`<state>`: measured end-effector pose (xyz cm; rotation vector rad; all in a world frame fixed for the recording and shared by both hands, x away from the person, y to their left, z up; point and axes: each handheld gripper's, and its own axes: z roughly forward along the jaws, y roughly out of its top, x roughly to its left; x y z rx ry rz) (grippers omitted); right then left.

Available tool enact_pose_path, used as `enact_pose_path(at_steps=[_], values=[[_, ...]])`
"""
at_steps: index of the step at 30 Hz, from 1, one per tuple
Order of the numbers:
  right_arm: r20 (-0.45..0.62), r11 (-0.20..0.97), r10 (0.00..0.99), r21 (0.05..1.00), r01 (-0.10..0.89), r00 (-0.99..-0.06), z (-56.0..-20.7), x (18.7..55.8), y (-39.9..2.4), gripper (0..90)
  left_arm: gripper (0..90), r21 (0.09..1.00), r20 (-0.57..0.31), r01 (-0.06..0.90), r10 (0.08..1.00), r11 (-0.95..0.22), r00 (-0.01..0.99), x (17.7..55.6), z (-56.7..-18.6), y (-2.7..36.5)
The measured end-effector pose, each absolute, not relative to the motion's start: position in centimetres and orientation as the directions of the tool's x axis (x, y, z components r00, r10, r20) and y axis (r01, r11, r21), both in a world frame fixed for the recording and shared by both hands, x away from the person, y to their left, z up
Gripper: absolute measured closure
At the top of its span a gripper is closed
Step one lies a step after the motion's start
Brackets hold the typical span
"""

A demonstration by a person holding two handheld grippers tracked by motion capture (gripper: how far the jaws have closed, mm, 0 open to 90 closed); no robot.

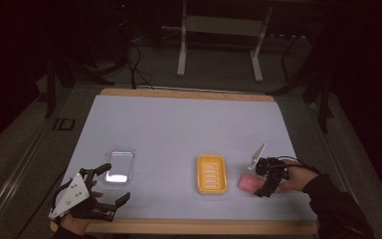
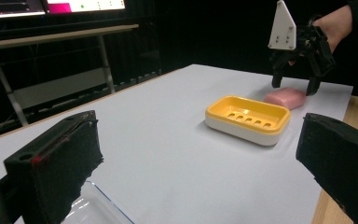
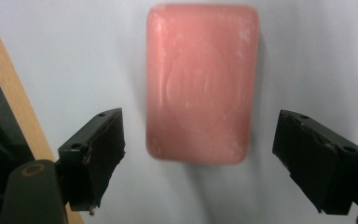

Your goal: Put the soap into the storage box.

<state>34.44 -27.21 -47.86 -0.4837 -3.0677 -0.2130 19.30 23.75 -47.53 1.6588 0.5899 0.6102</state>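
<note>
Right tongs (image 1: 264, 180) held wide, poised over pink soap (image 1: 249, 182); soap seen lying flat on table (image 1: 179, 124), between jaws but untouched in right gripper view (image 3: 200, 84). Yellow dish (image 1: 212, 174) seen just beside soap, on side away from right tongs; slotted floor of dish shown more clearly in left gripper view (image 2: 247, 119). Left tongs (image 1: 110, 185) held wide, nothing gripped. Clear lid (image 1: 119, 164) lies just ahead of left tongs; its corner is seen under one jaw in left gripper view (image 2: 93, 207).
</note>
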Motion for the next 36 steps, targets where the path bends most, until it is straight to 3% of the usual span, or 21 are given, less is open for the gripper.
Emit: enact_pose_path(at_steps=[5,9,12,15,21,25,36], values=[[0.044,0.943,0.300,0.141,0.303,-0.953,-48.1,34.6,-26.5,18.6,0.2,0.986,0.073,0.050,0.676,-0.161,0.733,19.3,-47.5,23.8],[0.047,0.940,0.301,0.151,0.305,-0.952,-48.3,34.7,-26.2,27.6,0.2,0.986,0.073,0.050,0.676,-0.160,0.734,19.3,-47.5,23.8],[0.043,0.940,0.303,0.148,0.306,-0.952,-48.3,34.8,-26.2,27.7,0.2,0.986,0.074,0.050,0.675,-0.161,0.734,19.3,-47.5,23.8],[0.048,0.944,0.298,0.132,0.302,-0.953,-48.4,34.9,-26.0,33.8,0.2,0.986,0.074,0.050,0.675,-0.162,0.734,19.3,-47.5,23.8],[0.028,0.949,0.282,0.139,0.283,-0.959,-48.6,34.7,-25.6,35.1,0.1,0.985,0.075,0.050,0.674,-0.164,0.735,19.3,-47.5,23.8],[0.082,0.945,0.309,0.090,0.315,-0.948,-48.9,35.3,-25.4,36.5,0.2,0.986,0.074,0.050,0.675,-0.162,0.734,19.3,-47.5,23.8],[-0.001,0.958,0.273,0.088,0.272,-0.962,-49.0,34.4,-24.6,36.8,0.2,0.985,0.076,0.049,0.674,-0.165,0.734,19.3,-47.6,23.7]])
